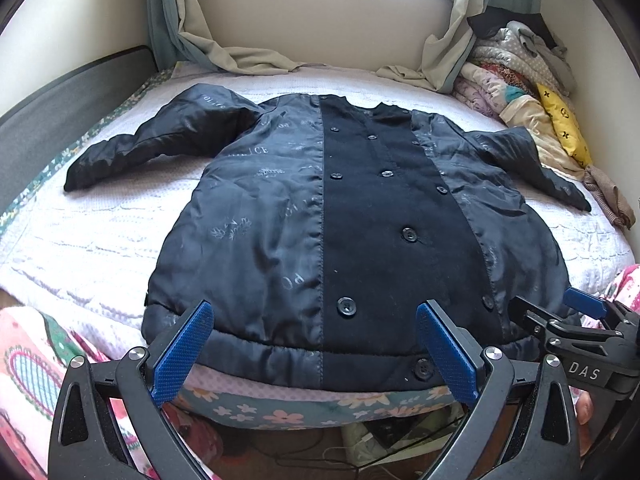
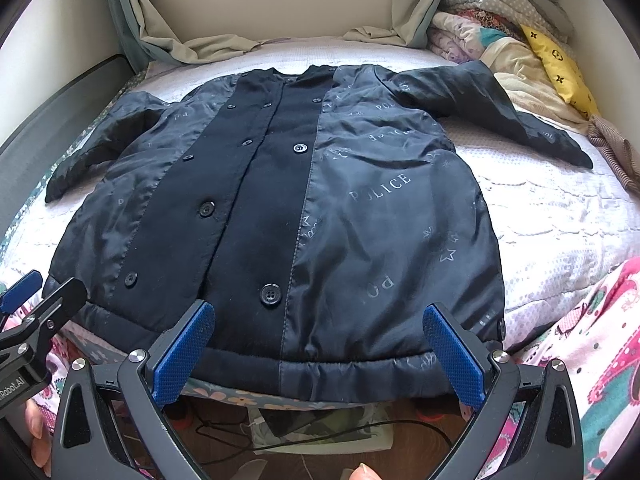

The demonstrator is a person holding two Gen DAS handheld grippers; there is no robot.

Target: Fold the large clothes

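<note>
Below your two tools lies the coat, spread flat and front-up on the bed, collar toward the window wall and hem at the near edge. Its shell is a glossy, dark navy fabric, finely creased and printed with pale "POLICE" lettering, stars and sprigs; a matte black placket runs down the centre, carrying two columns of round black buttons. The hem is gathered into a soft, puckered band. Both sleeves splay outward and taper to the cuffs.

Your left tool is spread wide, its blue, cross-hatched pads above the hem and gripping nothing. Your right tool is likewise spread apart above the hem's other half, empty; whether any pad touches the cloth cannot be told.

The bed wears a white quilted coverlet with a scalloped stitch pattern, over a floral sheet. A heap of folded bedding and a yellow patterned cushion sit at the far right corner. Beige curtains pool along the far edge.
</note>
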